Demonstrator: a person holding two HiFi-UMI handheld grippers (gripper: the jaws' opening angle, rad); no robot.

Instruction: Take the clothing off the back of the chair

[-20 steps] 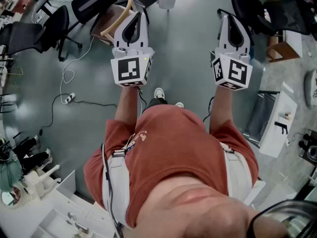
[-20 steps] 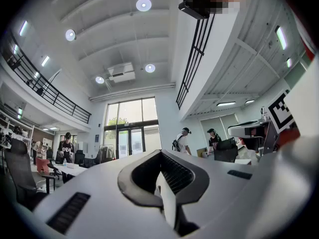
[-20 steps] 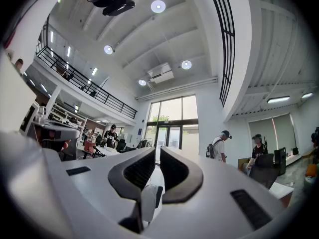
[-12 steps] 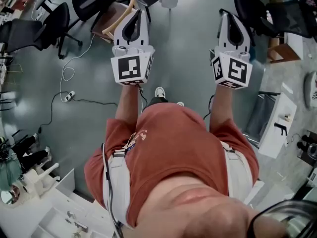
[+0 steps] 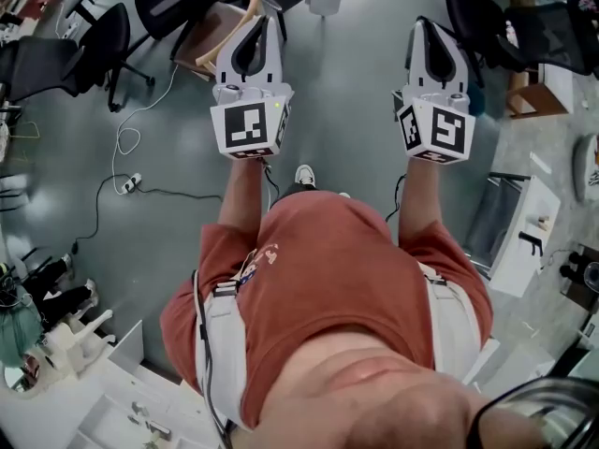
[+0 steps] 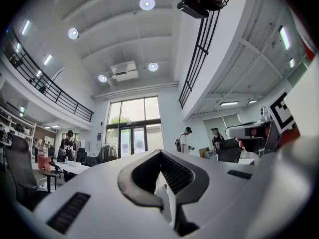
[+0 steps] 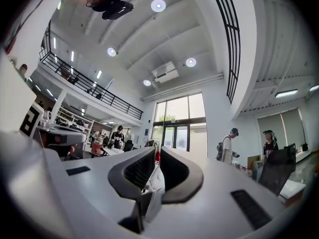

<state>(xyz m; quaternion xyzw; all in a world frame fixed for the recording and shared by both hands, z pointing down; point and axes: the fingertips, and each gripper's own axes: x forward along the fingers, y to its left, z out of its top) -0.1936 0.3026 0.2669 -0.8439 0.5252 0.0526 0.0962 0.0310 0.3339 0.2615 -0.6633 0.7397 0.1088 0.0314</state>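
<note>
Evidently pre-approach: white left gripper (image 5: 262,26) and right gripper (image 5: 428,31) empty, jaws pressed together; next, find the clothing-draped chair.

The left claw (image 5: 265,24) and right claw (image 5: 420,28) hover over the grey floor (image 5: 346,110), seemingly closed and empty. A wooden chair (image 5: 201,45) stands beyond the left one.
</note>
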